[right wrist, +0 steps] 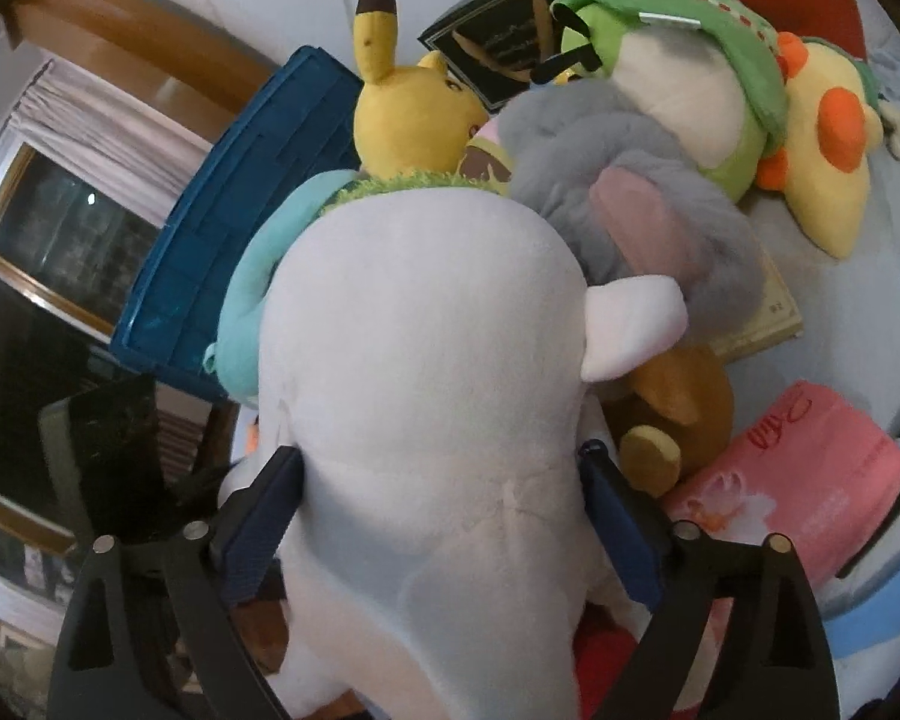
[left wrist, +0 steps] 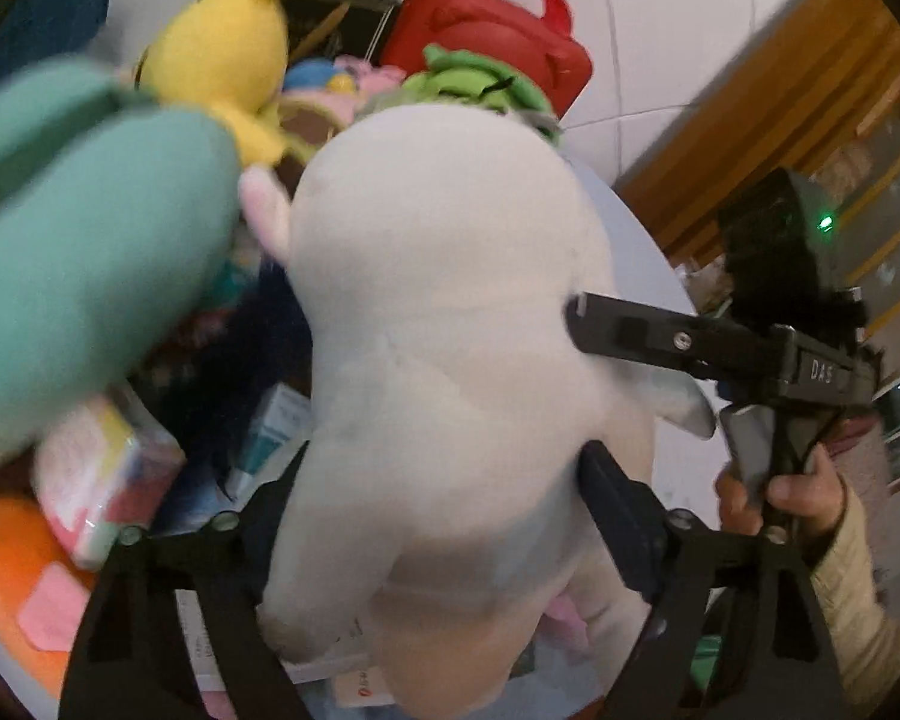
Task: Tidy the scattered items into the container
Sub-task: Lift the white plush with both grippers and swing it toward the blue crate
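While gripped on both sides by the left gripper point(left wrist: 444, 492) and the right gripper point(right wrist: 438, 498), each clenched on the big white plush toy point(left wrist: 450, 324), hangs above the heap, not yet set down. Sits at upper left of the right view, the blue container point(right wrist: 234, 210), with a yellow toy point(right wrist: 408, 120) at its edge. Lie outside still, upper right: a grey toy point(right wrist: 624, 180), a green-hatted one point(right wrist: 678, 72), a pink pack point(right wrist: 798, 462). Seems well short of finished.
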A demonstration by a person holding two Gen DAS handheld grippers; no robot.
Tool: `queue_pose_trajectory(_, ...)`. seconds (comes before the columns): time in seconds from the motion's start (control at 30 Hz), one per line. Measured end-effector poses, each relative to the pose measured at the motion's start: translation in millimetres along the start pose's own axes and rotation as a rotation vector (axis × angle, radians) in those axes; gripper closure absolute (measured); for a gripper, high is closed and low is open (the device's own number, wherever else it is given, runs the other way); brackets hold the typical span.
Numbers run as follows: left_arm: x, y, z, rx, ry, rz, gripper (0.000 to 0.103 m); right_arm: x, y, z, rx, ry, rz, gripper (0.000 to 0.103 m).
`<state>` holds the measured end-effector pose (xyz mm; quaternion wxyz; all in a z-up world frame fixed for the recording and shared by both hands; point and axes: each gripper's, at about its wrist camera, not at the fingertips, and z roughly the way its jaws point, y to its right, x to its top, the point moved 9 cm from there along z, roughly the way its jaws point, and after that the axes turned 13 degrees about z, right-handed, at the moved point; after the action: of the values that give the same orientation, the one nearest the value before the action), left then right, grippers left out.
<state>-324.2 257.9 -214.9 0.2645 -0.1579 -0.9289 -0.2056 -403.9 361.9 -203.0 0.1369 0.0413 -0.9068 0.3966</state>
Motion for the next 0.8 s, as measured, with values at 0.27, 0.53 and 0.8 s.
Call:
queue_pose_trajectory(0.27,37,28,-51,0.119,0.135,0.146,0.026,16,-39,-52,0.055,0.156,-0.103,0.019)
queue_pose_trajectory(0.53,76,34,-108,0.218,0.250,0.194,0.026,39,-99,-95,0.146,0.268,-0.231,0.019)
queue_pose_trajectory(0.8,91,3,-168,0.307,0.317,0.158,0.026,53,-172,-88,0.201,0.264,-0.333,0.019)
